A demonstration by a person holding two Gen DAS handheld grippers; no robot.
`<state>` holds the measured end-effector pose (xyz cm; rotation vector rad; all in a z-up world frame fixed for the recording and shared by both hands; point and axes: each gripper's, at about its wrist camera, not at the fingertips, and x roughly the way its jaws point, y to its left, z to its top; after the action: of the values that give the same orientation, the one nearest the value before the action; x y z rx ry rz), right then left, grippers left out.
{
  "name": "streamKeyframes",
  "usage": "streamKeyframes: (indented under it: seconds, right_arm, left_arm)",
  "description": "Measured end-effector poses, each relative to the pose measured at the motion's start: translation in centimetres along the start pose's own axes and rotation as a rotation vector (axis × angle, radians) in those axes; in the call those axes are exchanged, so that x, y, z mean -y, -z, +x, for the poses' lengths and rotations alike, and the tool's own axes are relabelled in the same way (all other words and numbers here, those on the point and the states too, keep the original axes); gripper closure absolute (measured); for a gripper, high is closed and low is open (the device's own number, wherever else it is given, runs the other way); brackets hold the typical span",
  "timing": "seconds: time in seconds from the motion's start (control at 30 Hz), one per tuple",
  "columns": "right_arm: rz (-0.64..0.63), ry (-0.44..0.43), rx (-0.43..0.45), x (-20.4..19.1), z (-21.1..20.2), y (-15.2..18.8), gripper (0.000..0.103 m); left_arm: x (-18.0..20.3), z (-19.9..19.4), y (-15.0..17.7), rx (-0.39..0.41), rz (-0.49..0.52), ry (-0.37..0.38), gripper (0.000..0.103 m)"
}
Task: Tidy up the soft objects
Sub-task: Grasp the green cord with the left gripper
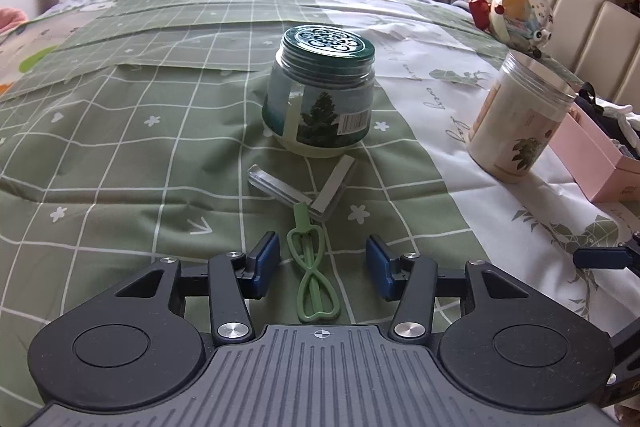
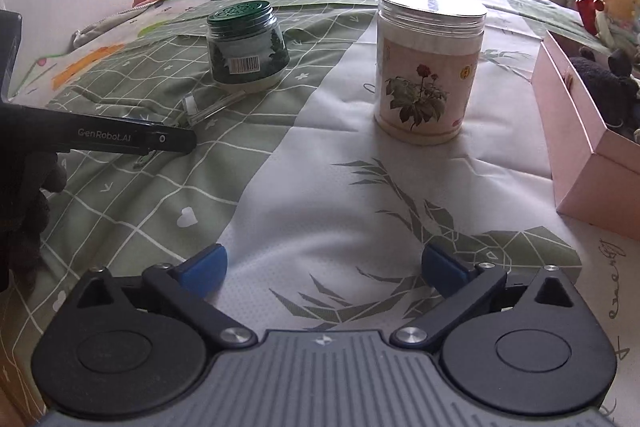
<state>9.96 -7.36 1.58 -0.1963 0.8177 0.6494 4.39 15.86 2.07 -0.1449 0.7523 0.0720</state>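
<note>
Left claw (image 1: pixel 323 265) spread around a green loop (image 1: pixel 316 281), unseen from the right claw (image 2: pixel 323 269), spread over bedsheet (image 2: pixel 304 211).

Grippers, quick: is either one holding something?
Left gripper: open, holding nothing; green strap lies between its fingers.
Right gripper: open, empty.
</note>
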Motion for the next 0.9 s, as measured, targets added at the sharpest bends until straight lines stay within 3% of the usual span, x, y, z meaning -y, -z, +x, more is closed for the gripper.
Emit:
streamKeyframes:
  seconds: [0.1,0.13,0.17,0.3,0.47,0.73,0.83,0.9]
  right_arm:
    - [-0.045,0.008,-0.012,-0.5,0.2,-0.3,0.000]
    - [-0.057,0.005,-0.011,-0.7,0.1,-0.6,0.000]
    - [-0.066,0.000,-0.001,-1.0,0.0,-0.9,0.004]
    - [-0.092,-0.011,0.086,-2.6,-0.5,-3.2,0.008]
    - [-0.076,-0.051,0.111,-5.1,2.0,-7.4,0.008]
    - [-0.103,-0.040,0.053,-10.1,9.0,-11.6,0.009]
    - [-0.118,-0.043,-0.019,-10.9,10.8,-11.9,0.017]
    - [-0.136,-0.032,-0.012,-11.2,10.8,-11.6,0.024]
  left_arm:
    - [0.1,-0.4,0.6,0.030,0.022,0.005,0.057]
    - [-0.1,-0.6,0.8,0.041,0.016,0.006,0.073]
    - [-0.4,-0.8,1.0,0.046,0.000,0.008,0.081]
    - [-1.9,-1.9,1.4,0.061,-0.046,0.034,0.081]
    - [-4.5,-4.2,1.7,0.108,-0.099,0.006,0.081]
    - [-8.2,-5.5,1.5,0.124,-0.148,-0.039,0.081]
    - [-8.5,-5.6,1.5,0.126,-0.157,-0.029,0.081]
    - [-8.5,-5.7,1.6,0.128,-0.160,-0.021,0.081]
